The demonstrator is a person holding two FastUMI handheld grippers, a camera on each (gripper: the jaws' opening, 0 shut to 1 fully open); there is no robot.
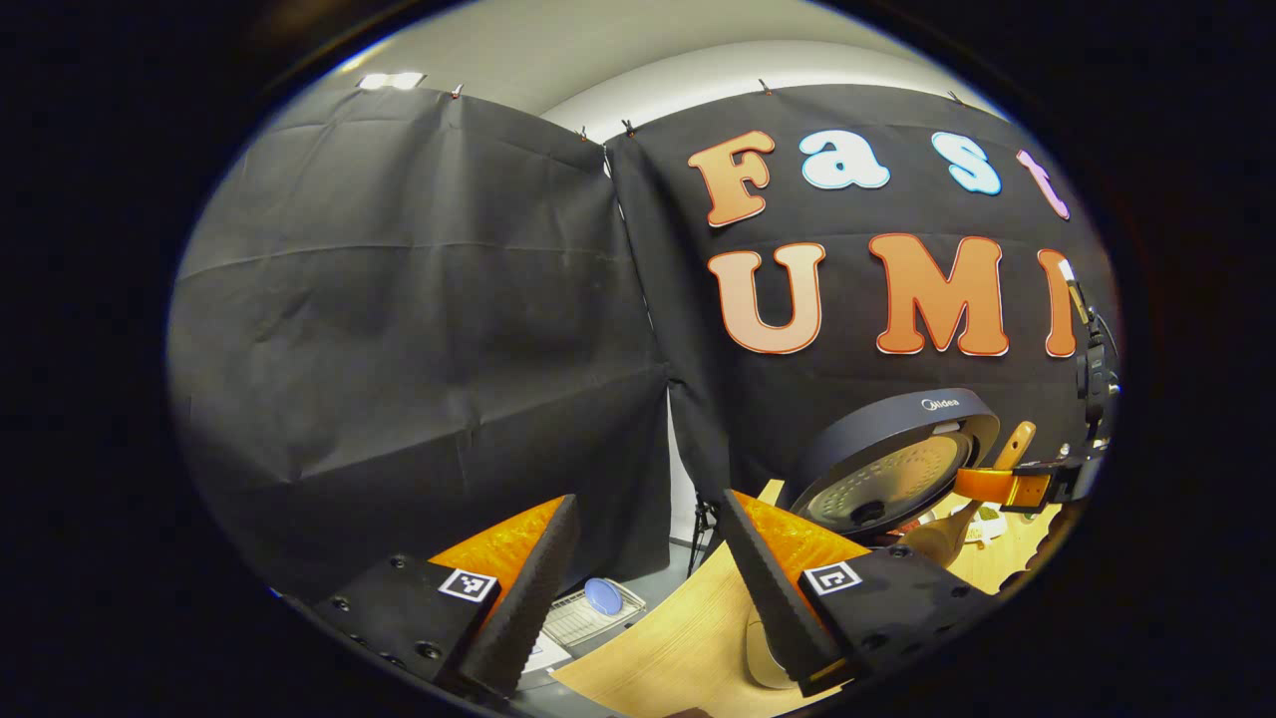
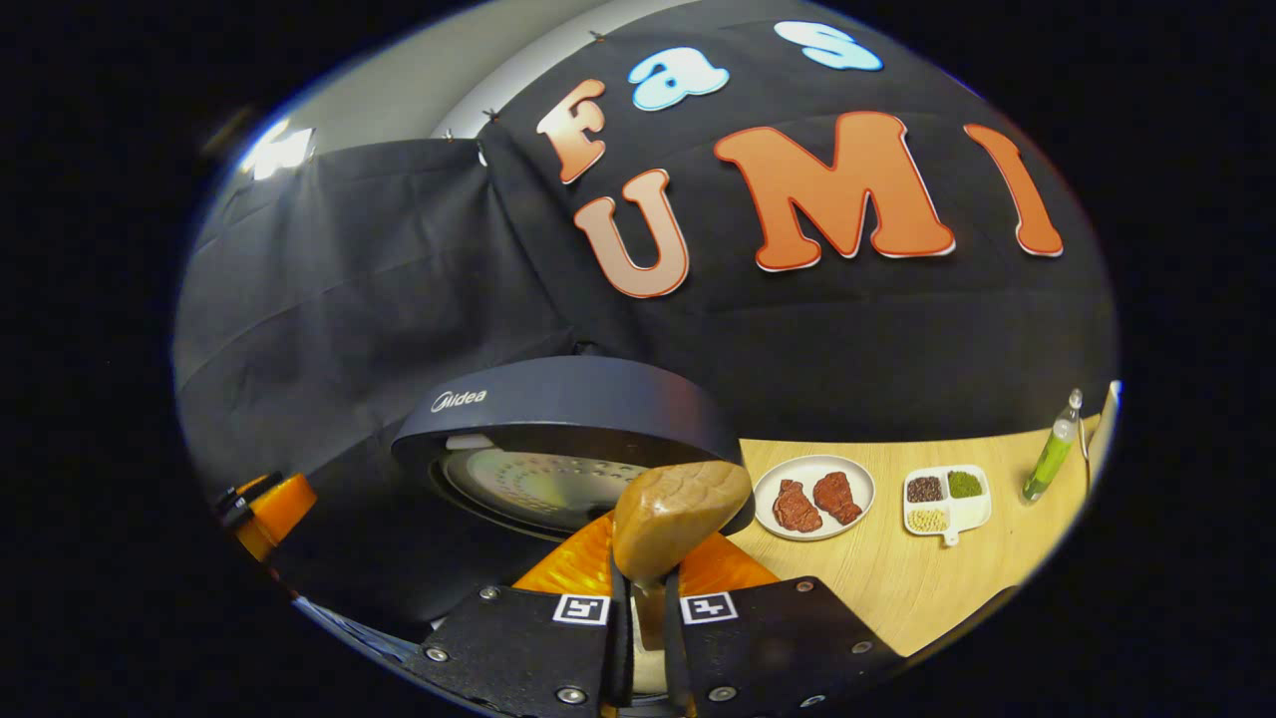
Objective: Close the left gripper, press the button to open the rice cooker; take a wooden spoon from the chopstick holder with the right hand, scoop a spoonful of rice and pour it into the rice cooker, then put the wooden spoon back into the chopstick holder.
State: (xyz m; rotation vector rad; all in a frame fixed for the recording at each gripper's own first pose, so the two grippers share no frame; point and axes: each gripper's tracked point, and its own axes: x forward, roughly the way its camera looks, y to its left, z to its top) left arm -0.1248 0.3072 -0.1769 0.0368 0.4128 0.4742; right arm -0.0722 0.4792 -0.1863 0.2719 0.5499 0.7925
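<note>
The dark rice cooker's lid (image 2: 568,409) stands raised, its perforated inner plate (image 2: 538,489) facing me. My right gripper (image 2: 646,606) is shut on the handle of the wooden spoon (image 2: 680,517), whose bowl rises in front of the lid's right edge; I cannot tell whether it carries rice. In the left gripper view the open lid (image 1: 887,459) is at the lower right, with the right gripper (image 1: 1027,489) and the spoon (image 1: 947,538) beside it. My left gripper (image 1: 648,608) is open with nothing between its fingers, off to the left of the cooker. It appears as an orange body (image 2: 269,509) at the far left.
On the wooden table (image 2: 897,588), right of the cooker, are a plate with two meat pieces (image 2: 812,497), a divided dish of grains (image 2: 945,499) and a green bottle (image 2: 1052,459). Past the table's left edge (image 1: 678,638), a wire rack holds a blue plate (image 1: 601,596).
</note>
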